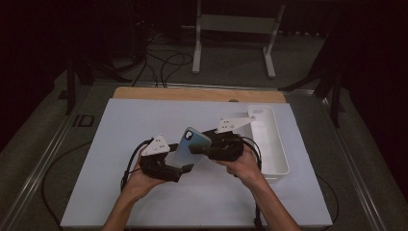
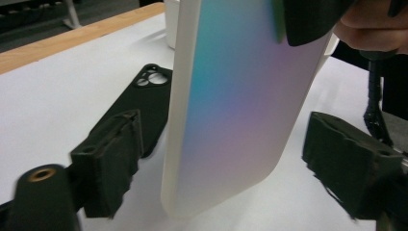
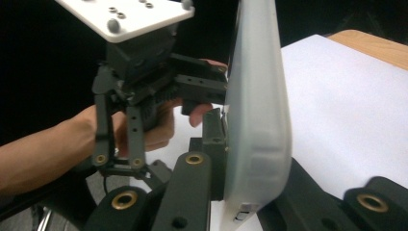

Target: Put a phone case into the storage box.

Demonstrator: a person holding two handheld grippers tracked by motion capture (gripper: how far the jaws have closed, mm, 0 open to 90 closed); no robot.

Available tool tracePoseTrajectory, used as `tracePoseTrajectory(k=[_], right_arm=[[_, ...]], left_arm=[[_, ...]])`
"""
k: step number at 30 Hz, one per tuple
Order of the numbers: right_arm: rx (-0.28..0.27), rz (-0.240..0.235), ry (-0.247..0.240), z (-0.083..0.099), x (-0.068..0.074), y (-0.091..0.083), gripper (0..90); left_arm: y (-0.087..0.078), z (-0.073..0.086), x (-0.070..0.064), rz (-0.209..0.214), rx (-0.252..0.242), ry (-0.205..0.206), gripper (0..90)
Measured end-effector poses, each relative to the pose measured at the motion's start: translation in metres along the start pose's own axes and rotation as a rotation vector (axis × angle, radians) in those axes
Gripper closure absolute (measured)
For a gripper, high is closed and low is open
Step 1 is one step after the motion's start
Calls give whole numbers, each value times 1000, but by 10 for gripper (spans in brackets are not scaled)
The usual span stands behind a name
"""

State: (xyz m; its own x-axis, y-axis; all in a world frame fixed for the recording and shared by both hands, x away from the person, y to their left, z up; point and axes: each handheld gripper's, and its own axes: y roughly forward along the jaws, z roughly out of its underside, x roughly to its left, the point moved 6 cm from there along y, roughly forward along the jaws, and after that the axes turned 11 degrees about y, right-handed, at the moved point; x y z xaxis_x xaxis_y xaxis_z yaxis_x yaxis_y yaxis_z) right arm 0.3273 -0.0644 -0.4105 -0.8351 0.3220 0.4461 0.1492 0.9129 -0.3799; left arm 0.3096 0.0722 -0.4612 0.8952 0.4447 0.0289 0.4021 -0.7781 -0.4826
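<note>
The person's forearms come in at the bottom centre of the high view, each hand wrapped around a gripper. Just above them, in the middle of the frame, a phone case point(image 1: 190, 147) with a blue-to-lilac sheen is held tilted off the white table point(image 1: 120, 125), its top end pointing to the upper right.

The right gripper point(image 1: 208, 146) is clamped on the case. In the right gripper view its jaws press on both faces of the frosted edge of the case point(image 3: 260, 110), which runs up the centre of that frame.

The left gripper point(image 1: 177, 169) sits at the lower end of the case. In the left gripper view its two padded jaws stand wide apart at the lower left and lower right, and the case point(image 2: 240, 106) hangs between them without touching either pad, so this gripper is released. Behind it in the same view, left of centre, a black phone case point(image 2: 144, 103) with round camera cut-outs lies flat on the table.

At the right of the high view, just beside the right hand, a white tray point(image 1: 274, 144) rests long-ways on the table. A pale frame with two legs stands on the floor at the top centre.
</note>
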Motion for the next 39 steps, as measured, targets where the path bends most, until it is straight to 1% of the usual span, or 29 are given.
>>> tracePoseTrajectory(k=[2, 3, 4, 5, 9, 10, 13, 16, 17, 18, 20, 21, 23, 24, 25, 26, 27, 29, 30, 31, 32, 35, 36, 39], right_arm=[[2, -31, -10, -1, 4, 0, 865], [5, -44, -26, -2, 7, 0, 865], [7, -44, -33, -2, 8, 0, 865], [7, -44, -33, -2, 8, 0, 865], [7, -61, -36, -5, 8, 0, 865], [7, -61, -38, -5, 8, 0, 865], [7, -52, -46, -5, 6, 0, 865], [10, -46, -53, -6, 6, -2, 858], [10, -47, -63, -7, 4, -4, 849], [10, -47, -63, -7, 4, -4, 849], [18, -40, -66, -7, 5, -5, 826], [21, -40, -80, -7, 5, -5, 815], [23, -33, -103, -8, 6, -5, 773], [24, -31, -105, -8, 7, -5, 748], [20, -27, -119, -9, 6, -5, 718], [24, -19, -118, -9, 7, -6, 695], [22, -16, -120, -9, 8, -6, 658], [17, -8, -143, -8, 7, -4, 584], [18, 0, -143, -8, 7, -3, 542], [18, 0, -143, -8, 7, -3, 542], [16, 5, -145, -8, 6, -3, 515], [21, 27, -147, -8, 4, 0, 417], [29, 54, -148, -7, 4, 1, 370], [23, 82, -135, -7, 2, 2, 281]], left_arm=[[1, 0, -2, 21, 1, 6, 198], [1, 0, -4, 41, -6, 6, 224], [1, 0, -4, 41, -6, 6, 243], [1, 0, -5, 49, -8, 10, 243], [0, 0, -6, 72, -16, 20, 331], [0, 0, -6, 80, -17, 18, 345], [-2, 1, -6, 101, -20, 25, 433], [-3, 2, -7, 119, -18, 39, 502], [-3, 2, -8, 129, -17, 45, 551], [-4, 2, -9, 128, -17, 52, 551], [-3, 3, -9, 136, -13, 62, 605], [-3, 3, -10, 142, -11, 68, 626], [-2, 4, -12, 148, -9, 75, 675], [-2, 4, -13, 151, -8, 79, 700], [-2, 4, -13, 150, -8, 82, 726], [-2, 4, -12, 150, -5, 84, 751], [-2, 4, -12, 145, -1, 89, 785], [-2, 4, -12, 141, 1, 94, 842], [-1, 4, -13, 135, 3, 102, 852], [-1, 4, -13, 135, 3, 102, 856], [0, 4, -13, 131, 3, 107, 856], [-1, 3, -13, 112, 3, 112, 862], [-1, 3, -12, 102, 2, 113, 863], [-3, 3, -9, 78, -1, 102, 864]])
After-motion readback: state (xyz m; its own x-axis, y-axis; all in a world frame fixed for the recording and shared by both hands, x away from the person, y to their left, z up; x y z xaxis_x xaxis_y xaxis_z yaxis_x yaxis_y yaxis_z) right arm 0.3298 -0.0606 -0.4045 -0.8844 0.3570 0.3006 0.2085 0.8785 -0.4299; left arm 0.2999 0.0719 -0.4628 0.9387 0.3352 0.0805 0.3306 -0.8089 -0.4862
